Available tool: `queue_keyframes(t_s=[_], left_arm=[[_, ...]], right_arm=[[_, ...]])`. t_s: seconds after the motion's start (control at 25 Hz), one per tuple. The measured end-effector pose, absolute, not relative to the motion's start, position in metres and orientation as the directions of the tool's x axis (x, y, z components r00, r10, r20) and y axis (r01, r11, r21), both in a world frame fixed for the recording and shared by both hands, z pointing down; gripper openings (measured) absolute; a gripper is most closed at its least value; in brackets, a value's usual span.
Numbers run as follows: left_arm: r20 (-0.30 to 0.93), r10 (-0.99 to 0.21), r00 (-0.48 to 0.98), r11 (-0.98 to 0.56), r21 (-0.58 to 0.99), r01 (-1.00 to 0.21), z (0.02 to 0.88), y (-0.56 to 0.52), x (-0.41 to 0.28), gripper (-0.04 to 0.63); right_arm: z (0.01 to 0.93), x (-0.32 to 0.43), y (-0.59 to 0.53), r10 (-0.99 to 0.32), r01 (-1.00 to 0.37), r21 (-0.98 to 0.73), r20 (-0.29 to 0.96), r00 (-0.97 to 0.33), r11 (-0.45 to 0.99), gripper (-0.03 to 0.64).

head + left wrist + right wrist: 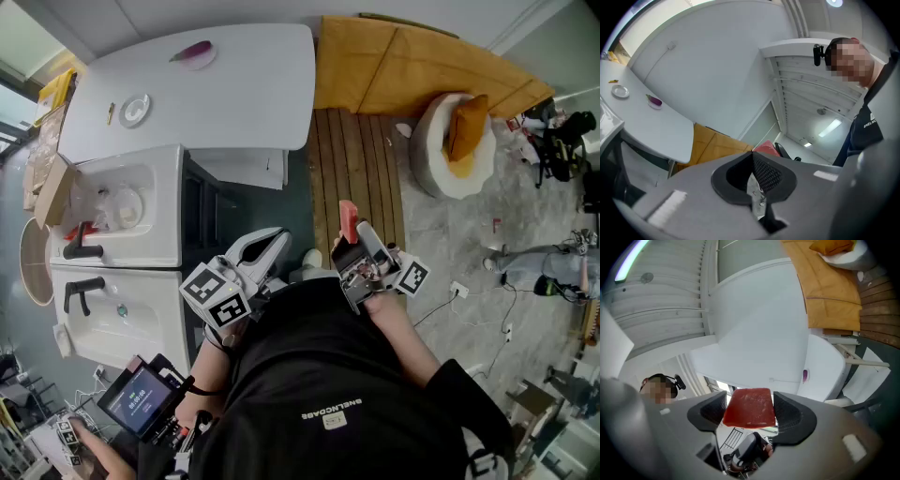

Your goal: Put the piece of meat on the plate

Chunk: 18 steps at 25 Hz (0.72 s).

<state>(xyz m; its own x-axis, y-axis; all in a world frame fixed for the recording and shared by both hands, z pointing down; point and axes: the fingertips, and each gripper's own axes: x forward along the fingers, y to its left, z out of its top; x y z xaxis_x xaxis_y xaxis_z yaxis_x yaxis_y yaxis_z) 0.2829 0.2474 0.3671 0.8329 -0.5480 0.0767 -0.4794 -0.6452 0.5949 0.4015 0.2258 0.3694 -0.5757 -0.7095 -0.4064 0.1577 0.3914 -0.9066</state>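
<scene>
A red slab of meat [348, 219] hangs in the air in front of my chest, over a wooden slatted floor. My right gripper [354, 231] is shut on it. In the right gripper view the meat [750, 407] fills the gap between both black pads of the right gripper [751, 412]. My left gripper [269, 246] is held beside it to the left; its pads meet with nothing between them, as the left gripper [753, 169] view shows. A small white plate [135, 109] lies far off on the white table [244, 94]; the plate [620, 91] also appears at the left in the left gripper view.
A purple vegetable [195, 52] lies on a second plate at the table's far end. White sink units [141, 272] with black taps stand left. A yellow mat [412, 66] and a white round cushion seat [455, 141] lie to the right. A screen device [141, 398] sits lower left.
</scene>
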Motion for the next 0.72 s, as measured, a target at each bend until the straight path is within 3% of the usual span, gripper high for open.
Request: queue_keyframes(t_s=[0.72], left_arm=[[0.093, -0.574, 0.813, -0.613, 0.61, -0.502, 0.371, 0.218, 0.302, 0.018]], right_arm=[[0.372, 0.425, 0.195, -0.686, 0.22, -0.899, -0.433, -0.584, 0.38, 0.311]])
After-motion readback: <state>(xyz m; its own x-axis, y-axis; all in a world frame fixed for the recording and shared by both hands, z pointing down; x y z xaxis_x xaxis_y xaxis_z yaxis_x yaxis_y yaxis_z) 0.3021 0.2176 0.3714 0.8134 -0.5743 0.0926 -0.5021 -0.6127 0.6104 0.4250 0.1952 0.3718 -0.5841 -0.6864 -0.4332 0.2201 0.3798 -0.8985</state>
